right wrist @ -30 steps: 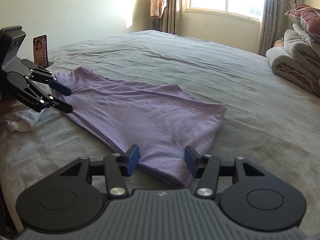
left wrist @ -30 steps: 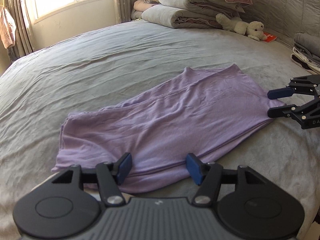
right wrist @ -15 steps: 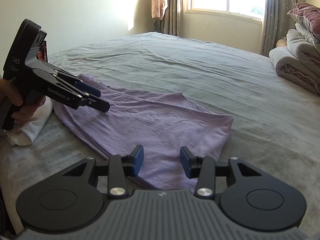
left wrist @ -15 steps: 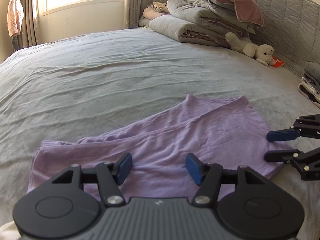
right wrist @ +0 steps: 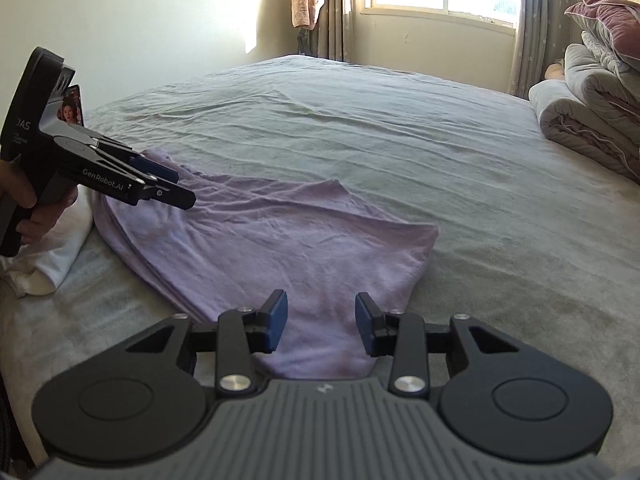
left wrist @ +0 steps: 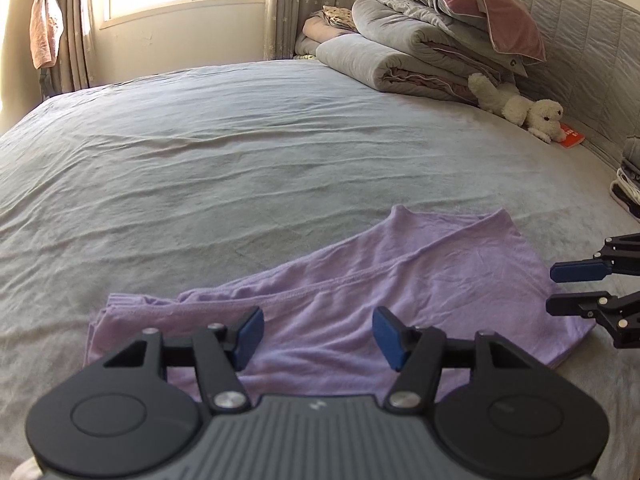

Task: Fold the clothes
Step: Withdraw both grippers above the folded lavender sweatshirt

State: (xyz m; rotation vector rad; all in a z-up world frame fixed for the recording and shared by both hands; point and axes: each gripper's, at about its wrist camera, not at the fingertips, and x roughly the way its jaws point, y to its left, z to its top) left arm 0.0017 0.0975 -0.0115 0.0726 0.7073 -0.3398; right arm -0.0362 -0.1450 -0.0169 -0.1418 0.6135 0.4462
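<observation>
Both wrist views share garment (left wrist: 360, 292).

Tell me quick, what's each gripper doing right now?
Left gripper: open, over the purple cloth, holding nothing.
Right gripper: closing around the cloth's edge, not yet gripping.

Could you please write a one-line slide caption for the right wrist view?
Right gripper, jaws closing but not yet pinching, over the near end of a folded lilac garment on the grey bed; left gripper over its far end.

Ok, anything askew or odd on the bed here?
The folded lilac knit garment lies slanted on the grey bedsheet, its layered edges not lined up and its surface creased. The right gripper is closing over one end without pinching it. Nothing looks spilled or damaged.
</observation>
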